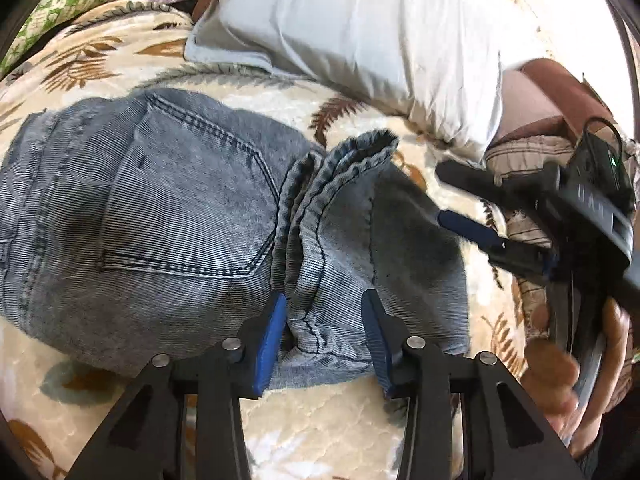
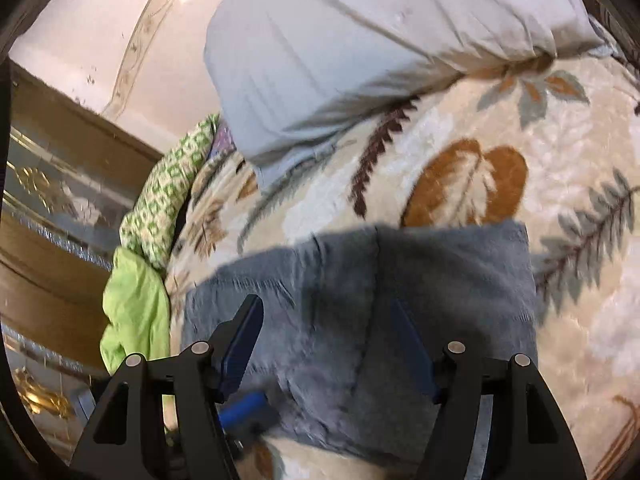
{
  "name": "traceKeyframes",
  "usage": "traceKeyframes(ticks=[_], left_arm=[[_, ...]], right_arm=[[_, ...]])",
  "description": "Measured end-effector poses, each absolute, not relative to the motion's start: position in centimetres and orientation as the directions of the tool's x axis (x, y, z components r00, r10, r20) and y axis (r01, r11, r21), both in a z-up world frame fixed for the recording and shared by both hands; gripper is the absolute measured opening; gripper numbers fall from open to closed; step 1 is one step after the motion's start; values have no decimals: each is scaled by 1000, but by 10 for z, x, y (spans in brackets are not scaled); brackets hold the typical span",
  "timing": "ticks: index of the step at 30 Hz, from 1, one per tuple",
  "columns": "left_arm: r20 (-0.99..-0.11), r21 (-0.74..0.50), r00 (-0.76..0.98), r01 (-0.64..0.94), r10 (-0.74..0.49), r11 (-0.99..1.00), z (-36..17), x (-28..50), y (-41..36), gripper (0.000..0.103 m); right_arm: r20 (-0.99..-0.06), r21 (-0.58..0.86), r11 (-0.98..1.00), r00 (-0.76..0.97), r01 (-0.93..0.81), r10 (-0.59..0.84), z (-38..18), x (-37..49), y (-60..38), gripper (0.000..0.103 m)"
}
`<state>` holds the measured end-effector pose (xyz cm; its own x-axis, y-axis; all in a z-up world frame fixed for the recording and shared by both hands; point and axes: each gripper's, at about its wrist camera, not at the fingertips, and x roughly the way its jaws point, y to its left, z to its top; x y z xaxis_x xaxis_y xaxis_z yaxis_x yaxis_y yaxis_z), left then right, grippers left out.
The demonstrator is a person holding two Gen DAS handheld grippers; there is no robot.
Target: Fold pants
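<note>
Grey-blue denim pants (image 1: pixel 160 216) lie folded on a leaf-patterned bedspread (image 1: pixel 100 56), back pocket up, with the leg hems stacked over the seat. My left gripper (image 1: pixel 325 312) is open, its blue fingers either side of a bunched hem fold at the near edge. My right gripper (image 1: pixel 448 192) shows at the right of the left wrist view, open, just beside the pants' right edge. In the right wrist view the right gripper (image 2: pixel 328 320) is open above the pants (image 2: pixel 400 300), which look blurred. The left gripper's blue finger (image 2: pixel 244 404) shows low in that view.
A pale grey pillow (image 1: pixel 360 32) lies behind the pants, also in the right wrist view (image 2: pixel 360 48). Green patterned cloth (image 2: pixel 168 192) and a lime cloth (image 2: pixel 132 312) hang at the bed's left edge beside a wooden cabinet (image 2: pixel 52 208). The person's hand (image 1: pixel 560 368) holds the right gripper.
</note>
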<state>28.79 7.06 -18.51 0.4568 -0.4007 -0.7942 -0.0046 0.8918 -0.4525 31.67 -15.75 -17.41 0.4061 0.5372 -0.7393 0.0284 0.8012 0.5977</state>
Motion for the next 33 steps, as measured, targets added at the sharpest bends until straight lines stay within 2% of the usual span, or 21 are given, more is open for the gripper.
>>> traceKeyframes(ticks=[1,2,3,4,7,11,13,16,19,22,24,25,26,28,29,30,33], left_arm=[[-804,-450,443,-15,-397,893,-192,293,68,27],[-812,-448,431,-26,-394,894,-197,296,65,22],[-820,-440,425,-39,-384,897,-203,300,63,16],[-825,-418,436,-43,-359,908,-206,302,61,13],[-823,-408,445,-27,-354,913,-200,296,58,6],[-803,-366,488,53,-344,929,-174,268,50,6],[-811,-368,472,50,-347,928,-179,266,48,6],[-849,-343,427,5,-312,939,-203,280,48,7],[-836,-357,443,9,-323,934,-200,283,46,8],[-826,-394,437,3,-355,919,-195,282,52,11],[-811,-423,447,-5,-377,906,-190,279,61,23],[-803,-434,458,-12,-381,901,-186,277,67,27],[-785,-449,485,-16,-385,894,-178,272,74,34],[-762,-459,529,-36,-373,887,-167,262,89,43],[-753,-473,546,-64,-366,879,-164,256,102,47],[-745,-494,560,-96,-364,864,-162,251,113,49],[-713,-605,586,-237,-384,760,-167,219,159,55]], right_arm=[[-753,586,809,397,42,525,-182,315,-159,57],[-757,585,809,390,47,524,-186,315,-161,43],[-756,594,803,374,48,537,-192,318,-161,34],[-751,607,793,362,49,552,-196,324,-159,24],[-761,597,802,337,30,554,-202,344,-147,12],[-776,562,827,344,-3,528,-197,369,-131,11],[-791,539,842,340,-6,509,-197,375,-125,15],[-824,506,862,299,8,481,-218,383,-119,15],[-840,505,862,253,39,480,-242,385,-119,12],[-809,539,841,303,44,503,-219,373,-127,20],[-777,560,828,360,21,516,-191,353,-133,38],[-764,565,825,388,19,515,-178,340,-135,50],[-750,572,820,412,10,518,-167,327,-136,57],[-729,578,816,444,-8,521,-146,299,-134,61],[-719,583,812,460,-9,521,-138,285,-131,67],[-709,592,806,470,-8,525,-134,277,-129,70],[-694,605,795,460,-42,553,-124,247,-109,71]])
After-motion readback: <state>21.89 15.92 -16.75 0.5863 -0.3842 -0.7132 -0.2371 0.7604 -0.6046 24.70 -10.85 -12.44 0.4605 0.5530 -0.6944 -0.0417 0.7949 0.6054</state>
